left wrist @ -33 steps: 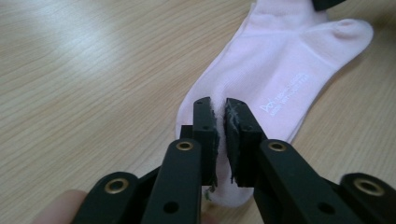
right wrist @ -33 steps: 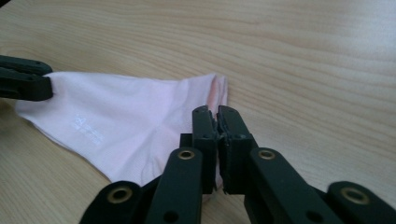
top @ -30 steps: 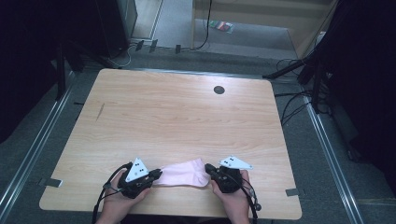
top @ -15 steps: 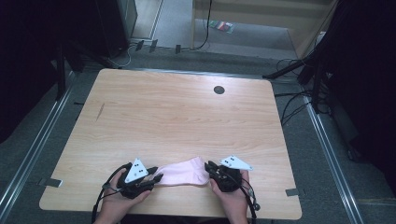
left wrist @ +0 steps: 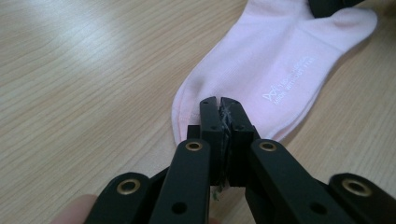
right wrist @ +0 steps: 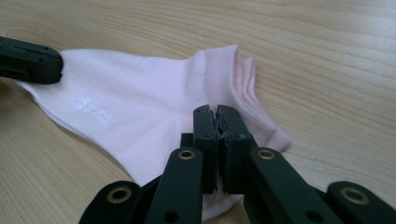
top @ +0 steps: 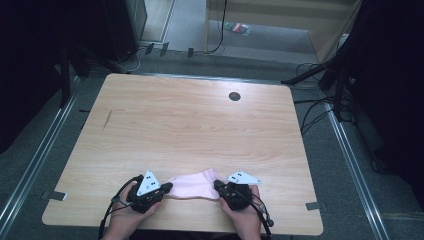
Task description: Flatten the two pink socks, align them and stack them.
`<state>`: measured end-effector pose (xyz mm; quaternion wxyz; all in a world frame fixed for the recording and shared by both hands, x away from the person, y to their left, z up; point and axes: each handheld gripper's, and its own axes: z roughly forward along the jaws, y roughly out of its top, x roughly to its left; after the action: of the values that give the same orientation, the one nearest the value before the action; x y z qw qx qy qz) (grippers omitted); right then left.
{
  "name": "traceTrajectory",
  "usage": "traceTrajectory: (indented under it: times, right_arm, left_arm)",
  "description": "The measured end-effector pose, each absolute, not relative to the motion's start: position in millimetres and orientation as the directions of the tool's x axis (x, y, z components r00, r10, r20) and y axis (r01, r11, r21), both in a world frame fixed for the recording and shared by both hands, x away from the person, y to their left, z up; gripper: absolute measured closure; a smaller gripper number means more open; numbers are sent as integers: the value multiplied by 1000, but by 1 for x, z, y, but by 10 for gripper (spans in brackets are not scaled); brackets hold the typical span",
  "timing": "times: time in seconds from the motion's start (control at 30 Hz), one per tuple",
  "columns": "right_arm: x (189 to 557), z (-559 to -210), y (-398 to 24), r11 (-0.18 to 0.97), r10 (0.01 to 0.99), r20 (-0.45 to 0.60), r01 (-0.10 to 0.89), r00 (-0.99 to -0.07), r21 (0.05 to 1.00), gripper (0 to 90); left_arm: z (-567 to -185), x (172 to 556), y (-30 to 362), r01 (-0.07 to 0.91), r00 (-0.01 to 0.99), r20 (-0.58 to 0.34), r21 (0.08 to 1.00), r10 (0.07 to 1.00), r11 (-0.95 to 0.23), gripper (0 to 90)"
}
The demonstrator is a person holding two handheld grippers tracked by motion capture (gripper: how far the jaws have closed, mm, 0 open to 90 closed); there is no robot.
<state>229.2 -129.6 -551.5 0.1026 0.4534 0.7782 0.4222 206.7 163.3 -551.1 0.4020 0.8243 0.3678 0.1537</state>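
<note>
A pink sock (top: 195, 184) lies flat near the table's front edge, stretched between my two grippers. My left gripper (top: 169, 187) is at its left end. In the left gripper view the jaws have just closed; this gripper (left wrist: 218, 100) is shut with its tips over the toe end of the sock (left wrist: 280, 70), and no fold of cloth shows between them. My right gripper (top: 217, 185) is at the right end. It (right wrist: 216, 109) has also just closed and is shut over the heel of the sock (right wrist: 140, 116), near the cuff.
The wooden table (top: 200, 125) has a dark round cable hole (top: 234, 96) at its back right. Grey floor with metal rails runs along both sides, and cables lie at the right. A person's hands (top: 127, 220) hold the grippers at the front edge.
Half a second ago the left gripper's jaws stood slightly apart at the sock's end; now they are together. Hands and sock have hardly moved.
</note>
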Motion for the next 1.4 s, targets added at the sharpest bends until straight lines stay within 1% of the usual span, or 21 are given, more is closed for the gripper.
traceTrajectory:
  times: [0.2, 0.27, 0.4, 0.43, 0.47, 0.5, 0.57, 0.63, 0.7, 0.73, 0.77, 0.8, 0.83, 0.87, 0.93, 1.03, 1.1, 1.2, 1.23, 1.33, 1.4]
  right_arm:
    - [229, -553, -125, 242, 799, 195, 600, -569, 763, 867]
    - [231, -553, -125, 234, 797, 205, 603, -568, 762, 873]
    - [235, -553, -126, 224, 798, 218, 611, -563, 759, 877]
    - [235, -553, -126, 221, 797, 221, 612, -562, 760, 866]
    - [235, -554, -126, 213, 794, 230, 612, -563, 762, 826]
    - [234, -553, -126, 197, 794, 243, 614, -558, 764, 777]
    - [232, -552, -127, 178, 781, 257, 599, -569, 781, 682]
    - [231, -547, -129, 150, 772, 264, 570, -578, 808, 612]
    - [231, -541, -132, 114, 753, 290, 551, -591, 827, 522]
    - [232, -538, -133, 101, 726, 313, 546, -612, 832, 484]
    - [233, -537, -134, 93, 704, 323, 533, -633, 841, 448]
    - [233, -535, -135, 87, 690, 328, 524, -646, 847, 423]
    - [233, -534, -136, 91, 685, 321, 513, -654, 853, 397]
    - [232, -533, -137, 87, 688, 319, 511, -652, 855, 367]
    - [231, -530, -138, 87, 706, 310, 512, -637, 855, 254]
    - [231, -526, -142, 90, 750, 290, 525, -594, 846, 138]
    - [232, -524, -146, 83, 762, 288, 529, -580, 845, 117]
    - [234, -520, -153, 79, 768, 295, 541, -569, 837, 20]
    - [234, -520, -155, 75, 772, 294, 540, -563, 838, 2]
    - [236, -519, -165, 68, 786, 289, 542, -546, 838, 0]
    - [238, -520, -171, 67, 803, 276, 540, -528, 839, 0]
  left_arm:
    - [-552, 213, 161, 486, 648, -13, 777, 762, -400, 900]
    - [-552, 215, 161, 481, 642, -2, 780, 767, -400, 900]
    - [-553, 216, 162, 487, 635, -11, 782, 773, -388, 900]
    - [-553, 216, 163, 488, 636, -17, 783, 772, -385, 900]
    - [-552, 217, 165, 492, 639, -37, 787, 768, -372, 900]
    - [-552, 217, 167, 494, 645, -62, 794, 761, -354, 880]
    - [-551, 216, 173, 477, 667, -113, 824, 736, -305, 800]
    - [-550, 215, 180, 463, 681, -159, 850, 715, -251, 730]
    - [-546, 215, 186, 453, 685, -205, 871, 699, -189, 629]
    - [-544, 214, 188, 453, 676, -221, 877, 703, -161, 579]
    - [-541, 213, 191, 454, 662, -227, 880, 714, -141, 503]
    - [-539, 213, 193, 453, 645, -227, 882, 730, -126, 400]
    - [-537, 212, 194, 453, 629, -227, 884, 743, -113, 316]
    - [-535, 212, 195, 455, 617, -223, 884, 754, -110, 246]
    - [-534, 213, 198, 460, 602, -219, 881, 768, -109, 131]
    - [-532, 212, 203, 462, 589, -226, 882, 776, -93, 65]
    - [-531, 211, 207, 463, 575, -228, 882, 786, -83, 33]
    - [-532, 212, 216, 472, 554, -235, 879, 799, -69, 15]
    - [-532, 213, 219, 472, 546, -234, 879, 805, -64, 10]
    - [-532, 214, 230, 476, 529, -244, 878, 813, -46, 0]
    - [-533, 215, 237, 481, 497, -246, 876, 832, -28, 0]
